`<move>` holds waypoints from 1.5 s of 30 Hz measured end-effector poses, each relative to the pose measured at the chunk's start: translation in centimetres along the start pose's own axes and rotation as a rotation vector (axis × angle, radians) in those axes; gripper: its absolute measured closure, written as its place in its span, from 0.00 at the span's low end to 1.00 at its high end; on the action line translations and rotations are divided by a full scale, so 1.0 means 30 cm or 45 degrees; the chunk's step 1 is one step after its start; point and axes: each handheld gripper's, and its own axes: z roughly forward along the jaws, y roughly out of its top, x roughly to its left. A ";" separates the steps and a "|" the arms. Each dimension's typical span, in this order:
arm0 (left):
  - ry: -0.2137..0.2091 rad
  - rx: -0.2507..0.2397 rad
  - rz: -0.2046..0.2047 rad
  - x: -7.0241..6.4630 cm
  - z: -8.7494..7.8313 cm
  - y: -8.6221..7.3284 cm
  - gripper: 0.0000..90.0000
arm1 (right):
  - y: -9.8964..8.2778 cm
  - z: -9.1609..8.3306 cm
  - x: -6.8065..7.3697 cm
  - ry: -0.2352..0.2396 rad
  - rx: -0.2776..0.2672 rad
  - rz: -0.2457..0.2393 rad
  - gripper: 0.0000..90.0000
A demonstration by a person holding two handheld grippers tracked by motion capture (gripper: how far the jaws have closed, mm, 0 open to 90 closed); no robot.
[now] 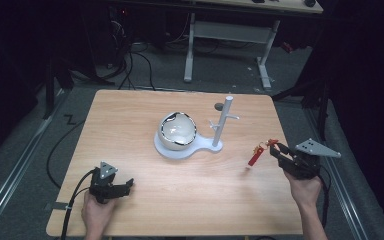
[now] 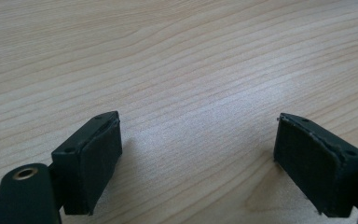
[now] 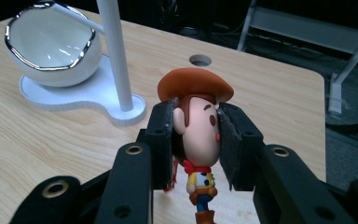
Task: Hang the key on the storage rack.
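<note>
My right gripper is shut on the head of a small cowboy doll with an orange hat, a red neckerchief and a yellow shirt. In the high view that gripper is lifted over the table's right side, and a red strap dangles from the doll. My left gripper rests at the front left of the table, and its jaws stand wide open over bare wood. A white stand in the middle carries a chrome-rimmed white bowl and an upright peg pole.
The bowl, the pole and the stand's flat base lie ahead and left of the doll. A round cable hole sits behind the pole. A white-legged desk frame stands on the floor beyond the table.
</note>
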 end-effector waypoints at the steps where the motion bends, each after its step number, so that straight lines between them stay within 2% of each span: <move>1: 0.000 0.000 0.000 0.000 0.000 0.000 0.17 | 0.005 -0.002 0.002 0.004 -0.004 -0.002 0.75; 18: 0.000 0.000 0.000 0.000 0.000 0.000 0.18 | 0.118 -0.029 0.034 0.053 -0.093 -0.061 0.75; 31: 0.000 0.000 0.000 0.000 0.000 0.000 0.18 | 0.191 -0.009 0.072 0.109 -0.117 -0.102 0.75; 37: 0.000 0.000 0.000 0.000 0.000 0.000 0.18 | 0.242 0.002 0.093 0.141 -0.137 -0.126 0.75; 45: 0.001 0.000 -0.001 0.000 0.000 0.000 0.18 | 0.292 0.017 0.108 0.155 -0.138 -0.154 0.75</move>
